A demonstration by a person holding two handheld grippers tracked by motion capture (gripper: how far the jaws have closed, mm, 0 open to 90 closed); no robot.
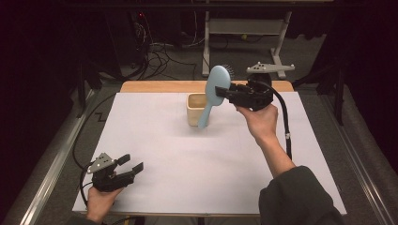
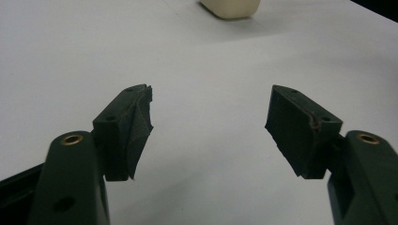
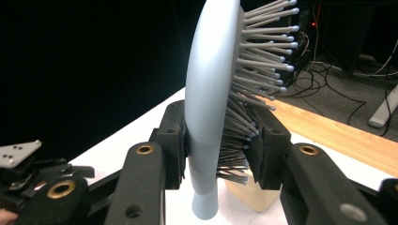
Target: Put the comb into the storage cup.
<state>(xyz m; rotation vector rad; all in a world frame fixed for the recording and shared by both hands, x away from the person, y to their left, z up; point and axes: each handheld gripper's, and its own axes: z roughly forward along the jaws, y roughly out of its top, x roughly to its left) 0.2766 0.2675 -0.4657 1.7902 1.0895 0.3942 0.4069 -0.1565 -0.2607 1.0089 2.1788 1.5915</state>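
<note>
Two grippers at work, one busy. Right gripper (image 1: 224, 92) is clamped on a pale blue hairbrush (image 1: 213, 93), one jaw on the smooth back, the other pressed into the bristles low on the head. Brush hangs in the air above the white table (image 1: 178, 159), its handle tip just over the near rim of a cream cup (image 1: 196, 108) at the far middle.

Long axis close to upright, slightly tilted: head up, handle down toward the cup. Bristles face away from the person, toward the far edge.

Step in hand, by judgement: carrying the brush to stand it in the cup, handle first. Next move calls for centring the handle over the opening, lowering straight, and releasing once the handle is well inside.

Left gripper (image 1: 131, 163) rests at the near left corner, jaws spread wide, nothing between them.
</note>
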